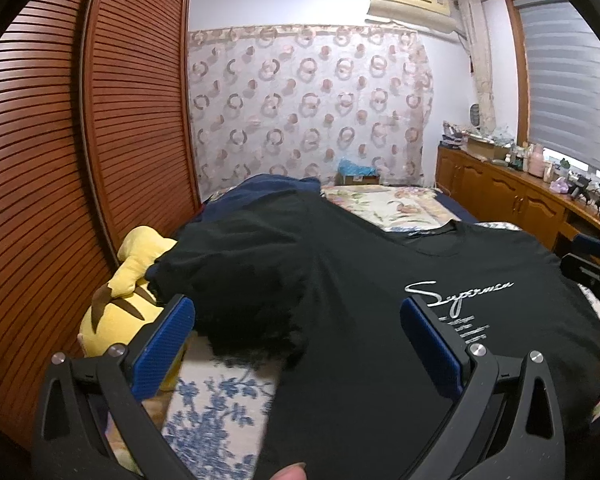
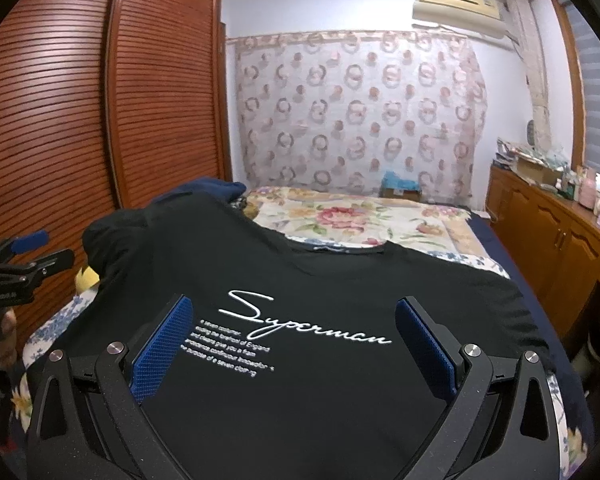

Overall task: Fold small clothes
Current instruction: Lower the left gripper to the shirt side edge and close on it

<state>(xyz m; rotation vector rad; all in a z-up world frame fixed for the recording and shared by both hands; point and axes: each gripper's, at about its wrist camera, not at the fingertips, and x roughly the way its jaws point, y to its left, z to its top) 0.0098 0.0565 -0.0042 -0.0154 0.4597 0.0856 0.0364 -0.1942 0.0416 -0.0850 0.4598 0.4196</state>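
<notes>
The bed [image 2: 360, 216], with its floral cover, fills the middle of both views, with the slatted wardrobe [image 2: 80, 100] on the left of each frame. Across the lower centre of the bed lies the black T-shirt [image 2: 320, 280], printed side up, collar toward the far end, white script lettering in the middle of the right wrist view. Its body looks mostly flat and spread out. The sleeve [image 1: 236, 272] on the left of the left wrist view is bunched and lumpy, draped partly over a yellow plush toy [image 1: 128, 300] at the bed's left edge.

Judging by this, folding has barely begun: no clean fold line shows, the shirt is full width, and the rumpled sleeve likely needs smoothing or tucking in first. Side folds and the final fold in half all seem left to do.

The left gripper [image 1: 296, 320] hovers at the bottom of its frame over the shirt's left part, jaws spread wide with nothing between them. The right gripper [image 2: 292, 328] sits low in its frame above the lettering, likewise spread wide and empty.
</notes>
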